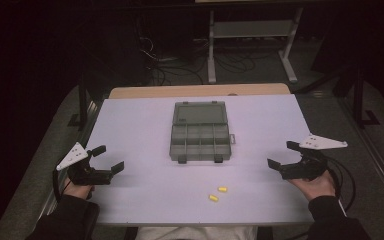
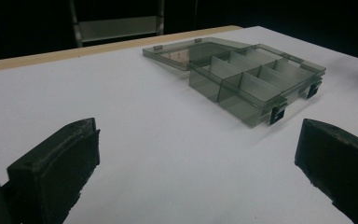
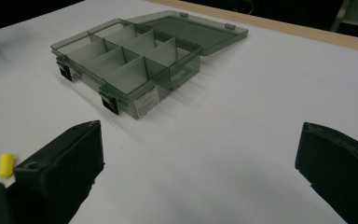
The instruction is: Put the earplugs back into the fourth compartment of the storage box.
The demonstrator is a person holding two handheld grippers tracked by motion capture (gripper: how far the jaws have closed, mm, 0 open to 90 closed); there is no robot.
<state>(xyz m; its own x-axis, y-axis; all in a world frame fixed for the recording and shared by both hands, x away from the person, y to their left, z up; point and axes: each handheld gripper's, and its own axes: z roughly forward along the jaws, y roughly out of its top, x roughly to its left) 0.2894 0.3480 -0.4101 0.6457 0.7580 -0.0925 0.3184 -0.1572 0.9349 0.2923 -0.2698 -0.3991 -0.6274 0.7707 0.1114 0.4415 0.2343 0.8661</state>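
We hold the left hand-held gripper (image 1: 111, 157) and right hand-held gripper (image 1: 279, 153) wide open, empty, over the surface (image 1: 130, 130). 2 yellow earplugs (image 1: 218, 193) at 6 o'clock; open organizer box (image 1: 200, 131) at 12.

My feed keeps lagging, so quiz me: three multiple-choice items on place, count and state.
1. Where do the yellow pieces lie?
A. inside the organiser box
B. on the table nearer the person than the box
C. in the left claw

2. How many yellow pieces lie on the table in the high view?
A. two
B. four
C. none

3. How is the organiser box?
A. latched shut
B. upside down
C. lid open, laid flat behind it

Answers: 1 B, they lie on bare table before the box; 2 A, two lie side by side; 3 C, its compartments are exposed.
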